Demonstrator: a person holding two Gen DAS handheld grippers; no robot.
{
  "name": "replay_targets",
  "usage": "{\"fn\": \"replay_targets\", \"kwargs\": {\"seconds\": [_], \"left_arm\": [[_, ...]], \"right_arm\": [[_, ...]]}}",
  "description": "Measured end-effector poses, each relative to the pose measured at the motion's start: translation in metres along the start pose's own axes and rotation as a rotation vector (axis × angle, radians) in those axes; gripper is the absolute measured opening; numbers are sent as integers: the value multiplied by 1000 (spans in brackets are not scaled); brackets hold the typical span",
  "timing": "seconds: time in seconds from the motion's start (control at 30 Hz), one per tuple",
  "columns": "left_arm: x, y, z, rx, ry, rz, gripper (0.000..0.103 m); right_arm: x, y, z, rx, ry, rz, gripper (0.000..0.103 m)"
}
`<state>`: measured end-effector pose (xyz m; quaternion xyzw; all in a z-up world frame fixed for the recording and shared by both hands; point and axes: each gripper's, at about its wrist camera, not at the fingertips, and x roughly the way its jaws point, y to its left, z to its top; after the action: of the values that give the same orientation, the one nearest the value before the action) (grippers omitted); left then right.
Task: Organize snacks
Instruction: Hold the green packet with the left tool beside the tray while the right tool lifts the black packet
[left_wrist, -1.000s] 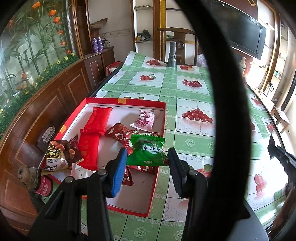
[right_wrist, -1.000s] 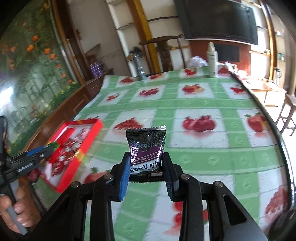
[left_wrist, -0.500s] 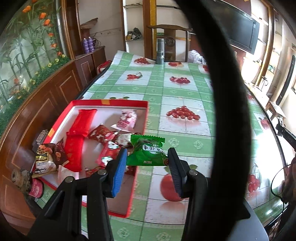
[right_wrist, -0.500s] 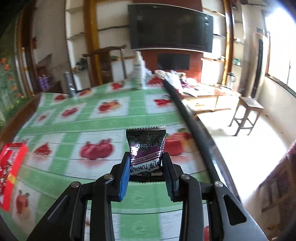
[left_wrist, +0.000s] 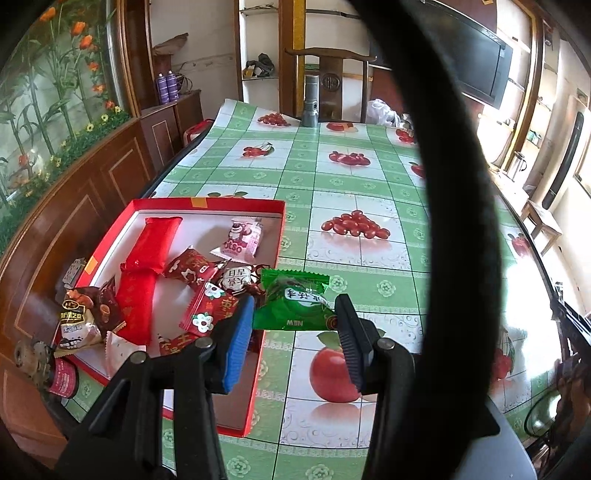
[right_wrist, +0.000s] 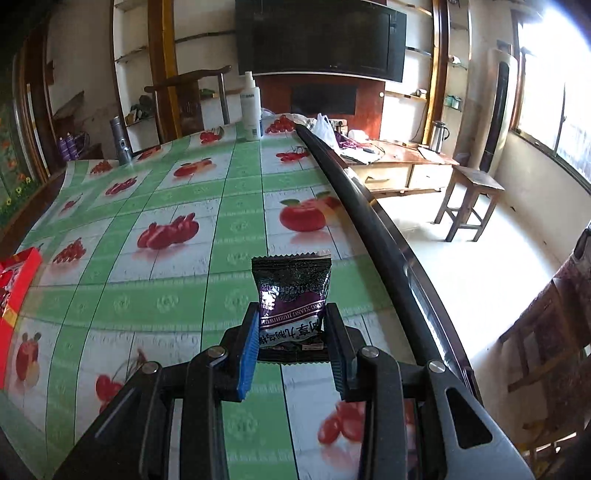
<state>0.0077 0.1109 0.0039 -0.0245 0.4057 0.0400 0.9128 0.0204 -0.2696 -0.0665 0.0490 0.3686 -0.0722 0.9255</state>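
A: How does the green snack packet (left_wrist: 293, 304) look?
B: Shiny, crinkled, clamped in the left gripper (left_wrist: 295, 345) beside the red box (left_wrist: 207, 203).
A: And the right gripper (right_wrist: 291, 341)?
B: It is clamped on an upright dark purple packet (right_wrist: 291, 299) above the table (right_wrist: 177, 295).

green packet (left_wrist: 293, 304); red box (left_wrist: 207, 202); green-checked fruit-print tablecloth (left_wrist: 354, 177)

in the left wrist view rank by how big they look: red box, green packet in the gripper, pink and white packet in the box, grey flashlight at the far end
1. red box
2. green packet, though it is nearest the camera
3. pink and white packet and grey flashlight look alike; the flashlight is much farther, so unranked
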Motion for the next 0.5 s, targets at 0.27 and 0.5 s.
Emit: {"fn": "replay_targets", "kwargs": {"seconds": [0.27, 0.5], "left_arm": [[-5, -11, 0, 17, -1, -28, 46], [-8, -9, 4, 9, -11, -32, 46]], "right_arm": [[9, 13, 51, 12, -146, -18, 34], [23, -14, 62, 111, -102, -42, 34]]}}
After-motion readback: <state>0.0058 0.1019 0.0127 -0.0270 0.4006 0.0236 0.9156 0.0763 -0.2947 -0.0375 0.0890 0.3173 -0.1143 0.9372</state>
